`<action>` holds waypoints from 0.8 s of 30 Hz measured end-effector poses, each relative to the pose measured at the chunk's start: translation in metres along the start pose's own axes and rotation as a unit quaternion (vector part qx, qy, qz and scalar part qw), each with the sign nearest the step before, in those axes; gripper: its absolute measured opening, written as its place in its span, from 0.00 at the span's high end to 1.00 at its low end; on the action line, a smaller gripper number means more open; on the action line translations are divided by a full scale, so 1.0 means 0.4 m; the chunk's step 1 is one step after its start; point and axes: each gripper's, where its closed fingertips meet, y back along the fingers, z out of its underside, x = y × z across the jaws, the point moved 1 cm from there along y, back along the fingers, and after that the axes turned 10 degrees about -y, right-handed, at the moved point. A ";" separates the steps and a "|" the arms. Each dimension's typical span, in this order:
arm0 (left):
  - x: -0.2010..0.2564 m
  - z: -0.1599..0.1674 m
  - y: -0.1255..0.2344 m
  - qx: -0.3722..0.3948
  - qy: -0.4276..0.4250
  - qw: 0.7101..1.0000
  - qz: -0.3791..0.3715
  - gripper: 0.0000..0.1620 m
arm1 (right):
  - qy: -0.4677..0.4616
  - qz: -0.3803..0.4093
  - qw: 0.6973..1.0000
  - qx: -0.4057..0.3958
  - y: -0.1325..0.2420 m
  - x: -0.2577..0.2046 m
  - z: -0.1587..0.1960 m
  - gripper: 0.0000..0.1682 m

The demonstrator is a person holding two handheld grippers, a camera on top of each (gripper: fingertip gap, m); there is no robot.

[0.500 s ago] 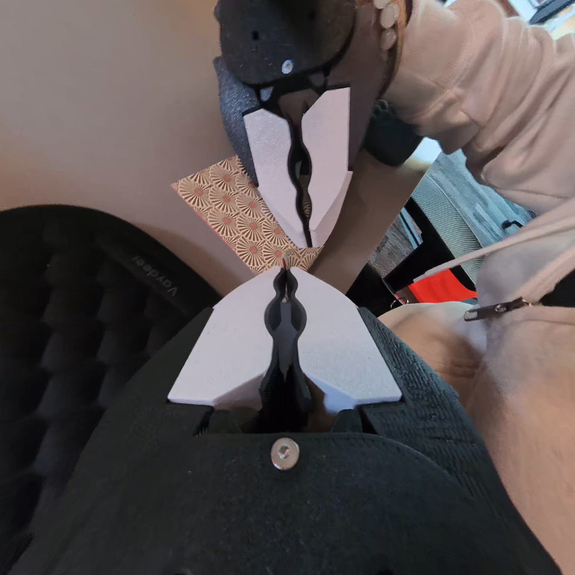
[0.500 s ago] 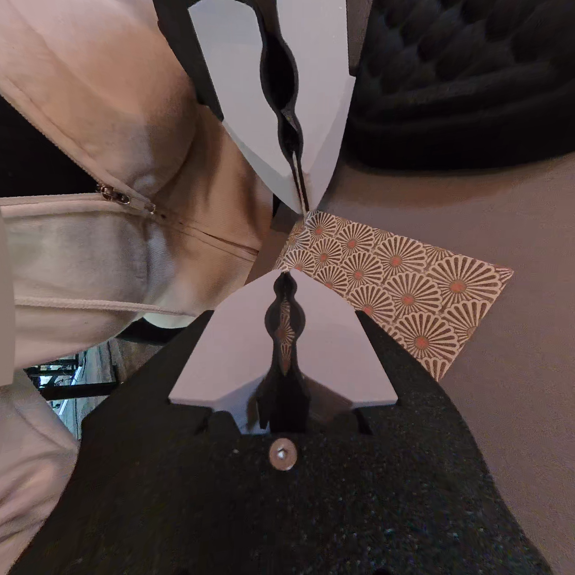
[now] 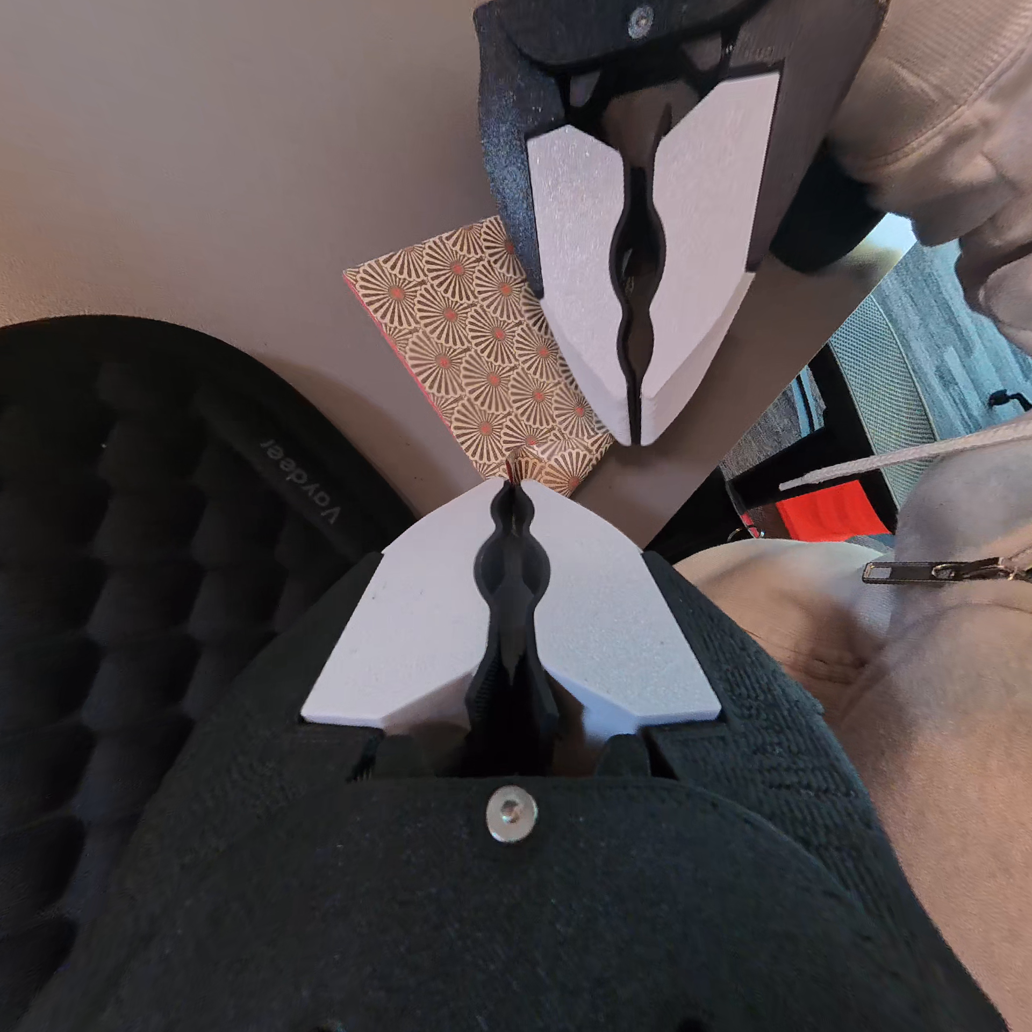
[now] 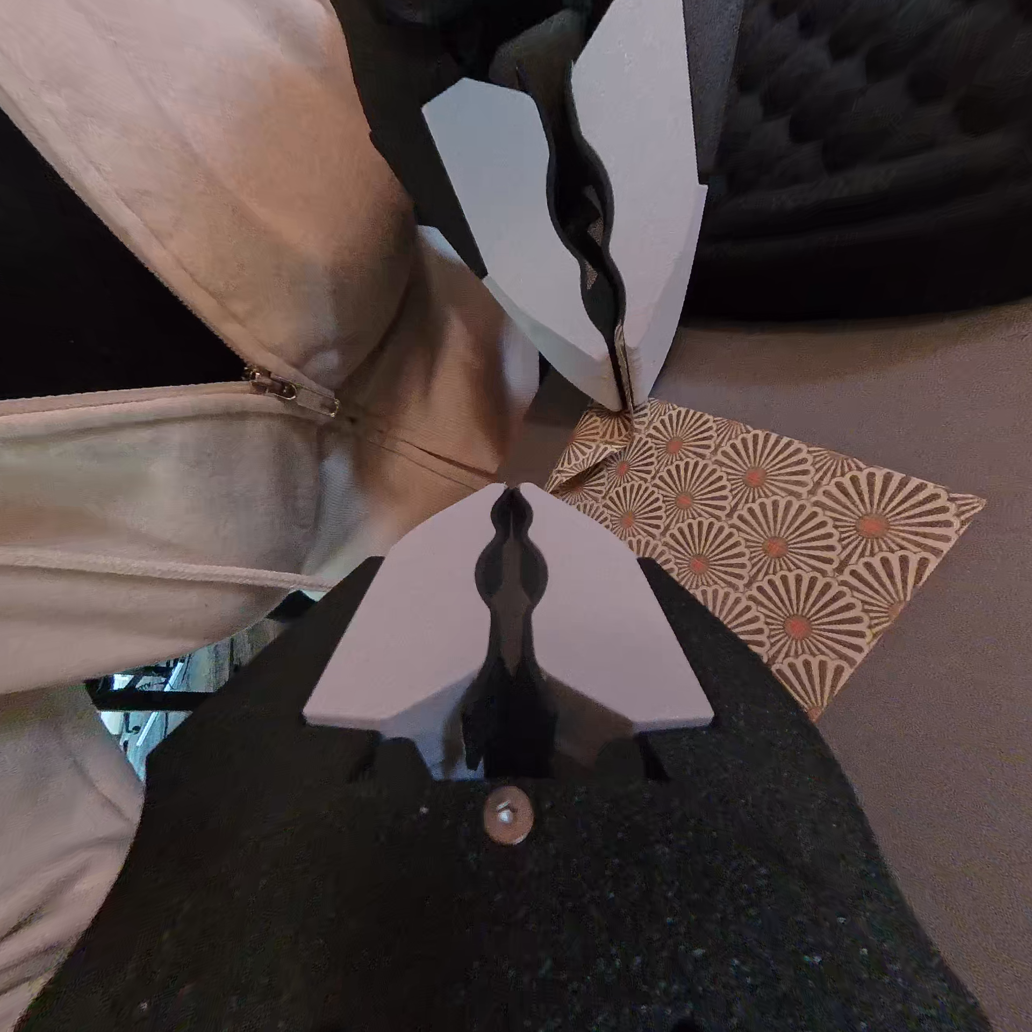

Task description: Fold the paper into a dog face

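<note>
The folded paper (image 3: 480, 346), gold-brown with a fan-flower print and a red reverse, is held just over the beige table. My left gripper (image 3: 511, 483) is shut on its near corner, where a sliver of red shows between the tips. In the right wrist view the left gripper (image 4: 622, 402) pinches that corner of the paper (image 4: 782, 536), which is crumpled there. My right gripper (image 4: 511, 486) is shut with nothing between its fingers, just left of the paper's edge. In the left wrist view it (image 3: 636, 441) points down beside the paper's right edge.
A black quilted cushion (image 3: 139, 558) lies on the table (image 3: 223, 167) to the left; it shows top right in the right wrist view (image 4: 893, 139). A person's beige zipped jacket (image 4: 167, 279) is close behind the grippers. A red object (image 3: 826, 514) lies past the table edge. Across from one pair of fingers to the other is roughly 5 cm.
The right gripper no longer has paper between its fingers and has come off the paper's edge. The paper has swung round in the left gripper's hold, and the grippers are closer together.
</note>
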 end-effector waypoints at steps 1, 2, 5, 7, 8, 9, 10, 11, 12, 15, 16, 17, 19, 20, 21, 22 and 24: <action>-0.001 0.000 0.000 -0.001 0.006 1.000 0.001 1.00 | -0.002 -0.003 1.000 0.003 0.001 -0.001 -0.002 1.00; -0.001 0.000 0.000 -0.002 0.010 1.000 0.002 1.00 | -0.003 -0.005 1.000 0.008 0.003 -0.001 -0.004 1.00; -0.003 0.000 -0.001 -0.010 0.019 1.000 0.002 1.00 | 0.004 -0.009 1.000 0.007 0.003 -0.006 -0.004 1.00; -0.004 -0.001 -0.002 -0.012 0.027 1.000 0.005 1.00 | 0.006 -0.011 1.000 0.008 0.002 -0.008 -0.004 1.00; -0.004 -0.001 -0.002 -0.013 0.031 0.999 0.006 1.00 | 0.003 -0.011 1.000 0.008 0.002 -0.007 -0.004 1.00; -0.004 -0.001 -0.002 -0.013 0.033 0.999 0.007 1.00 | 0.000 -0.009 1.000 0.006 0.001 -0.005 -0.004 1.00; -0.005 -0.001 -0.002 -0.015 0.035 0.999 0.007 1.00 | -0.007 -0.007 1.000 0.001 -0.001 -0.003 -0.003 1.00; -0.005 -0.001 -0.001 -0.016 0.036 0.999 0.006 1.00 | -0.016 -0.006 1.000 -0.003 -0.003 0.001 -0.002 1.00; -0.006 -0.001 0.000 -0.018 0.036 0.999 0.005 1.00 | -0.028 -0.005 1.000 -0.006 -0.004 0.006 -0.002 1.00; -0.010 -0.005 0.006 -0.016 0.040 0.999 0.005 1.00 | -0.039 -0.002 0.999 -0.006 -0.005 0.011 -0.004 1.00; -0.011 -0.005 0.007 -0.015 0.042 0.999 0.007 1.00 | -0.041 0.000 0.999 -0.005 -0.005 0.012 -0.005 1.00; -0.011 -0.004 0.007 -0.015 0.043 0.999 0.008 1.00 | -0.042 0.002 0.999 -0.006 -0.006 0.014 -0.005 1.00; -0.011 -0.003 0.006 -0.020 0.038 0.999 0.005 1.00 | -0.038 0.011 0.999 -0.012 -0.009 0.017 -0.002 1.00; -0.011 -0.003 0.006 -0.023 0.035 0.999 0.003 1.00 | -0.036 0.015 0.999 -0.014 -0.010 0.018 -0.001 1.00; -0.011 -0.002 0.005 -0.025 0.032 0.999 0.001 1.00 | -0.035 0.018 0.999 -0.017 -0.011 0.019 0.000 1.00; -0.011 -0.001 0.004 -0.028 0.029 0.999 -0.001 1.00 | -0.035 0.023 0.999 -0.021 -0.012 0.022 0.001 1.00; -0.011 -0.002 0.004 -0.031 0.025 0.999 -0.006 1.00 | -0.034 0.033 0.998 -0.030 -0.016 0.026 0.003 1.00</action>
